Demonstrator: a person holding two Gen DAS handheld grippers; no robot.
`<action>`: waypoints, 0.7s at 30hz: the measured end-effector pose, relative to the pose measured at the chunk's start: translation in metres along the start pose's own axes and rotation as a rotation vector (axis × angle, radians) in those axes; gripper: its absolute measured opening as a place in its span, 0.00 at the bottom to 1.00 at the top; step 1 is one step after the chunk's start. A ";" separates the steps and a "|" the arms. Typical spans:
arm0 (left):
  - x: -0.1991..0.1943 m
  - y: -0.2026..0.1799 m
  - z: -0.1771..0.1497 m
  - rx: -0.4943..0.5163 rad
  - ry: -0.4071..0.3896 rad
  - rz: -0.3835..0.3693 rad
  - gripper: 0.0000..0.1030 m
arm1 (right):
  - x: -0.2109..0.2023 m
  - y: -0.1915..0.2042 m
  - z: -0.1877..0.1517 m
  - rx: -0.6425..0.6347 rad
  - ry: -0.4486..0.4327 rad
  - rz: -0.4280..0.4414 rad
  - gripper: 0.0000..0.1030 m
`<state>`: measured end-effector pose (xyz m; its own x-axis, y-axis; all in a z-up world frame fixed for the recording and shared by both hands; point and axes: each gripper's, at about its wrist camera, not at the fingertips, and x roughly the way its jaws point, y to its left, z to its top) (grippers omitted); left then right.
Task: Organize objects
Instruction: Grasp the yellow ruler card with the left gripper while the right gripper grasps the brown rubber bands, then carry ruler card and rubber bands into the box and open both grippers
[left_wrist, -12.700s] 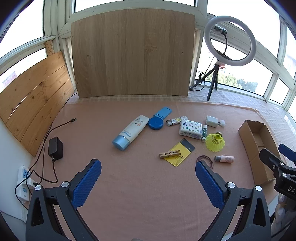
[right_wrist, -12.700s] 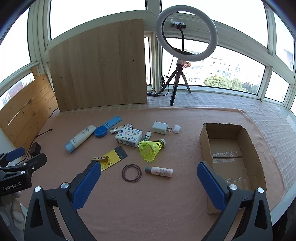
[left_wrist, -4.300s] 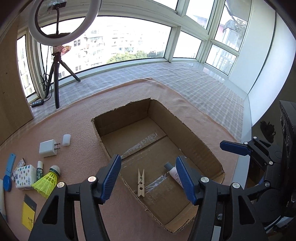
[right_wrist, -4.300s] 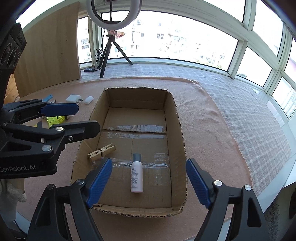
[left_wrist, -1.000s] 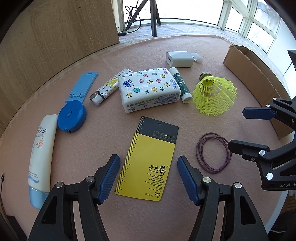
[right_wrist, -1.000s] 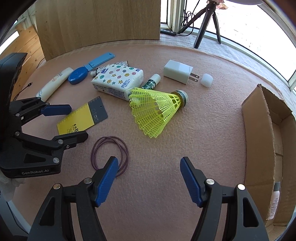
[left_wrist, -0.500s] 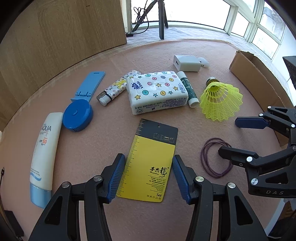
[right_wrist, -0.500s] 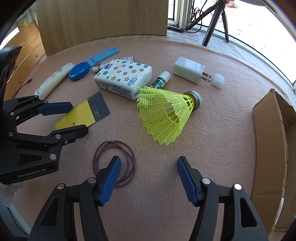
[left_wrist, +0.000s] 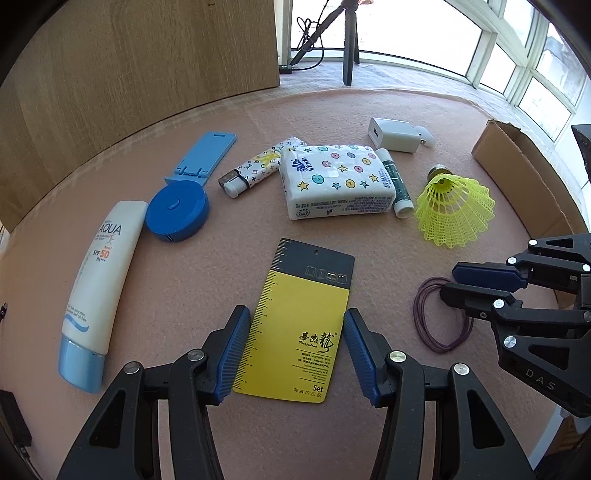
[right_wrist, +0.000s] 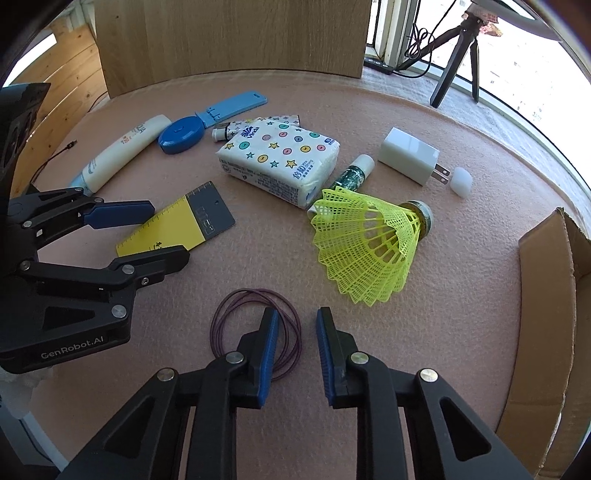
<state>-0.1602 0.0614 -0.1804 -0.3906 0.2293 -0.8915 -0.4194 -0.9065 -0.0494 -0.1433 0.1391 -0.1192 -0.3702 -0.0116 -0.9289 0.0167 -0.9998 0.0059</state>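
Cardboard box (right_wrist: 546, 332) sits at the worktop's (right_wrist: 461, 314) right edge as the drop point; we can't see its inside from here. Remaining items lie loose on the felt. Left gripper (left_wrist: 293, 350) straddles the yellow card (left_wrist: 299, 325), jaws released, apparently lined up for a grab. Right gripper (right_wrist: 293, 345) has just been closing, jaws nearly clenched over the rubber bands' (right_wrist: 236, 310) right edge; grip unconfirmed.

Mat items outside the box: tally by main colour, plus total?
Blue: 2, phone stand, round tape case
White: 6, sunscreen tube, tissue pack, patterned lighter, charger, small cap, green-label stick
Yellow: 2, card, shuttlecock
Purple: 1, rubber bands
Total: 11
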 end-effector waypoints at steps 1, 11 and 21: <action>-0.001 0.002 -0.001 -0.008 -0.001 0.003 0.54 | 0.000 0.000 0.000 0.002 0.001 0.002 0.07; -0.015 0.014 -0.020 -0.077 -0.012 0.010 0.54 | -0.005 -0.009 -0.010 0.054 -0.009 0.022 0.02; -0.038 0.015 -0.031 -0.114 -0.045 0.014 0.54 | -0.030 -0.028 -0.025 0.106 -0.051 0.025 0.02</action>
<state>-0.1262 0.0285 -0.1610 -0.4329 0.2296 -0.8717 -0.3186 -0.9436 -0.0904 -0.1096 0.1674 -0.1007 -0.4179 -0.0346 -0.9078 -0.0706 -0.9950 0.0705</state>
